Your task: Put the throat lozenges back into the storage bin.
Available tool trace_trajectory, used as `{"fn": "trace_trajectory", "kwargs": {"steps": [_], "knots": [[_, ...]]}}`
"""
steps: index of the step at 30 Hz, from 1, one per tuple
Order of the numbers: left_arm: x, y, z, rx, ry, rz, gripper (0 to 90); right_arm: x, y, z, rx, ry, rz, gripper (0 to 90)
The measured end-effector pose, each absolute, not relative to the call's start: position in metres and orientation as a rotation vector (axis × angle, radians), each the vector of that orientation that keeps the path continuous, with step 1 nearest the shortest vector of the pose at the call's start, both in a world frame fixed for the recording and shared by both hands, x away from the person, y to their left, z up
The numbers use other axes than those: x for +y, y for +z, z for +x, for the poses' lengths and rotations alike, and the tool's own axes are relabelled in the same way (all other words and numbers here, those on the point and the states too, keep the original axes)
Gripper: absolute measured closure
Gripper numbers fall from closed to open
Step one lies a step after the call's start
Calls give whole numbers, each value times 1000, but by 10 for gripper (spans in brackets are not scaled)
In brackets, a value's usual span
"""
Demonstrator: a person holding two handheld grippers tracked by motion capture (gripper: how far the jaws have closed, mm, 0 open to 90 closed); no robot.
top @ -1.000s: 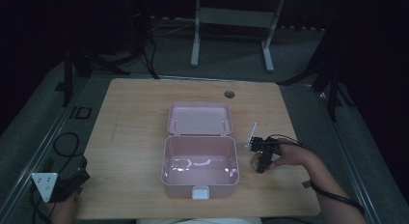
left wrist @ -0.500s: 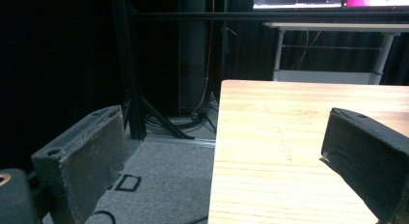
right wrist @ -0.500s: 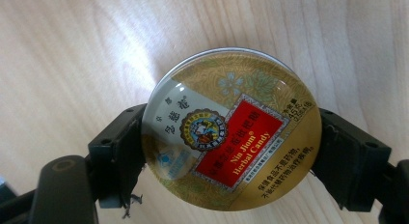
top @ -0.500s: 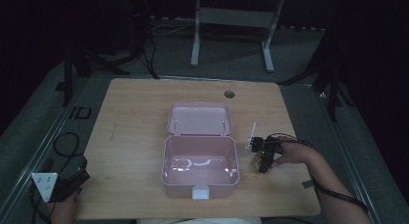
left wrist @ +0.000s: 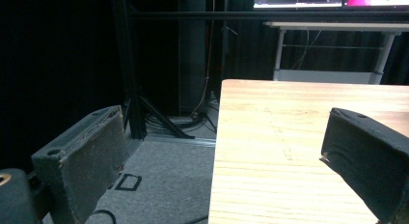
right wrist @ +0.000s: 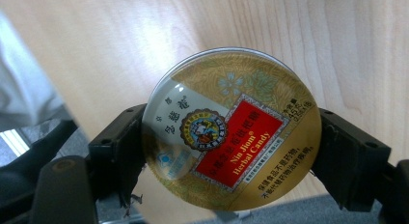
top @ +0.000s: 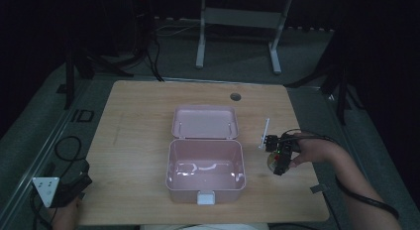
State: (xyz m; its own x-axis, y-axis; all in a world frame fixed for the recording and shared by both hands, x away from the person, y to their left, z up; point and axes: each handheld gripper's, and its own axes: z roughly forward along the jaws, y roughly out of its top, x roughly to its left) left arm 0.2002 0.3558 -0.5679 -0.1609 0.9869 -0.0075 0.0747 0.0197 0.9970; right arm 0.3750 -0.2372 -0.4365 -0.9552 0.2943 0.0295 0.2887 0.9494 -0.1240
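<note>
While the right gripper (top: 278, 159) pinches the round candy tin (right wrist: 230, 129) at its rim above the desk (top: 133, 131), the open pink box (top: 205, 165) lies at its nine o'clock; left gripper (top: 69, 189) gapes empty, farther.

Box (top: 205, 168) sits mid-table (top: 138, 116), lid (top: 204, 122) open behind it. Tin (top: 274, 162) lies right of box; spoon (top: 265, 133) behind tin.
</note>
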Motion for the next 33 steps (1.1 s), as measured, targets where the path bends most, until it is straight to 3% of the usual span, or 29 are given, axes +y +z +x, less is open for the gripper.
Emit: {"fn": "trace_trajectory", "kwargs": {"steps": [17, 33], "knots": [[356, -568, 200, 1390, 1279, 1174, 26, -216, -321, 353, -3155, 145, -352, 200], [356, -568, 200, 1391, 1278, 1174, 26, -155, -336, 349, -3133, 93, -175, 201]]}}
